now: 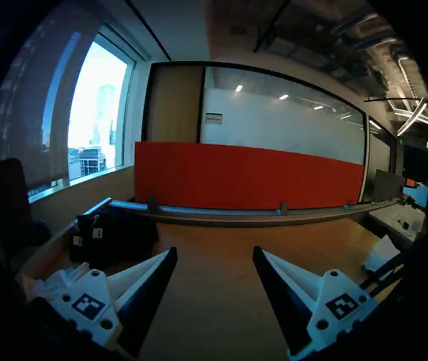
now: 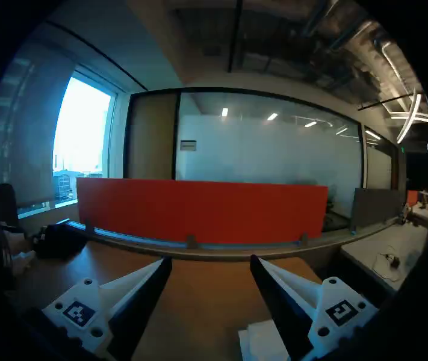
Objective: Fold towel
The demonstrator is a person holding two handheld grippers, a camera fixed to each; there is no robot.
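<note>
In the left gripper view: hovering the left gripper [image 1: 214, 249] low over a bare wooden tabletop [image 1: 214, 307], carrying the jaws spread wide and gripping nothing. Facing a long red partition [image 1: 244, 177] standing along the far edge of the tabletop, with a frosted glass wall [image 1: 280, 117] rising behind it and reflecting small lights. Taking in a bright window [image 1: 96, 114] on the left, showing city towers outside, and a dark chair [image 1: 6, 198] below it near the edge. Catching a black bag [image 1: 114, 237] resting on the tabletop to the left, just beyond the left finger. Glimpsing a white piece of cloth, seemingly the towel [image 1: 385, 249], lying at the far right of the tabletop, well apart from the open jaws and partly hidden by something dark. Showing curved ceiling lights [image 1: 415, 114] glowing at the upper right. In the right gripper view: hovering the right gripper [image 2: 210, 259] over the same wood surface, jaws likewise parted wide and clasping nothing. Looking toward the red partition and glass wall again, with the window at the left and the black bag sitting far left. Finding the white towel [image 2: 265, 340] lying on the tabletop at the bottom edge, just beside the right finger, touched by neither. Showing a white desk [image 2: 394, 240] at the right, carrying a thin cable [image 2: 388, 260].
</note>
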